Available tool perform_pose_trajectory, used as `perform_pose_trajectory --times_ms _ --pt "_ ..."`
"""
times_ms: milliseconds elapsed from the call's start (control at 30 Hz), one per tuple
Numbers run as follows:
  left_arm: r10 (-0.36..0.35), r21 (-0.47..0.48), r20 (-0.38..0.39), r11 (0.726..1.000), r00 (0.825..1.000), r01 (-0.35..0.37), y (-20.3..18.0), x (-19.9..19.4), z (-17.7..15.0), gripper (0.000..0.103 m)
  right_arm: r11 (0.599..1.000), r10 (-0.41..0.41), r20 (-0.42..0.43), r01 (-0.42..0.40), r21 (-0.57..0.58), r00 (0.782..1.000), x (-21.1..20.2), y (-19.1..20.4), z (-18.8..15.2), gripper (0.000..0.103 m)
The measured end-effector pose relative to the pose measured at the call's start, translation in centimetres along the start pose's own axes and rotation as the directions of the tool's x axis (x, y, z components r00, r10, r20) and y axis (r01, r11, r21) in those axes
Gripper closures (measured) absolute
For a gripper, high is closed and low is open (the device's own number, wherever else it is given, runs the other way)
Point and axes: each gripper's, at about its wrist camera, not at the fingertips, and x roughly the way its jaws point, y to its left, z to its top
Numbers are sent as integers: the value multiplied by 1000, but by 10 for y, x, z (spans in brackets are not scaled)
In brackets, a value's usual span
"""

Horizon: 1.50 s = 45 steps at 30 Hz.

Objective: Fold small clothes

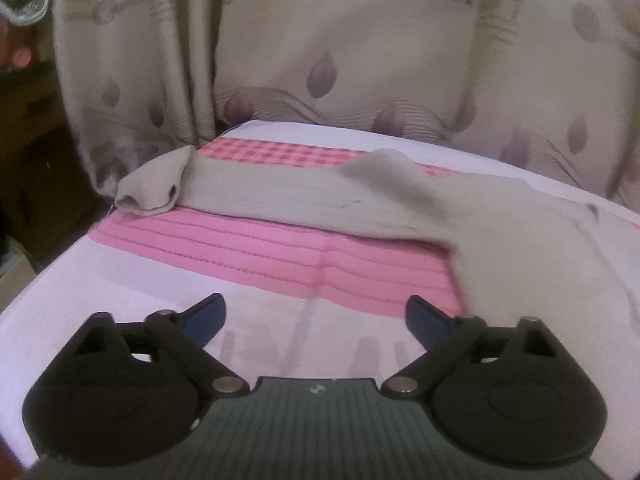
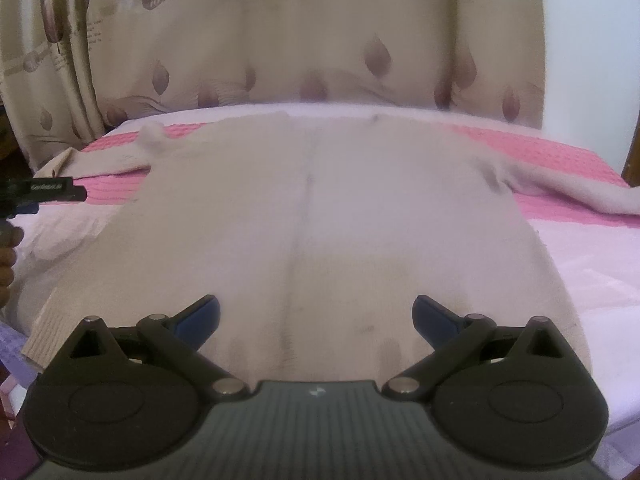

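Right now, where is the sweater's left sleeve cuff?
In the left wrist view, the cuff lies far left on the pink bedspread, beside the curtain, ahead of the open left gripper.

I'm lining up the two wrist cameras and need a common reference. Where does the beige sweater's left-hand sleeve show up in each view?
Left wrist view: the sleeve runs across the middle, its cuff at centre-left, lying on the pink bedspread.
Right wrist view: the same sleeve is small at the left edge, above the left gripper.
Shared landmark: the leaf-print curtain behind the bed.
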Motion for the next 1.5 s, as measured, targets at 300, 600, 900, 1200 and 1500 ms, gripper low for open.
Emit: perform_pose_trajectory --times_ms 300,600,900,1200,1500 --pt "106 -59 -79 992 991 -111 67 82 46 20 1000 10 -23 -10 9 1000 5 3 -1 0" --pt "369 -243 -136 887 919 -392 190 128 108 31 999 0 -61 3 44 998 13 -4 -3 0" --pt "381 -171 -68 906 922 -387 189 84 97 29 996 24 -47 -20 90 999 19 -14 -4 0" --pt "89 -64 67 994 994 -85 48 21 33 14 930 -77 120 28 366 990 -12 -125 3 0" --pt "88 -115 16 990 996 -86 14 32 9 13 803 -212 115 106 586 970 -11 -326 20 37"
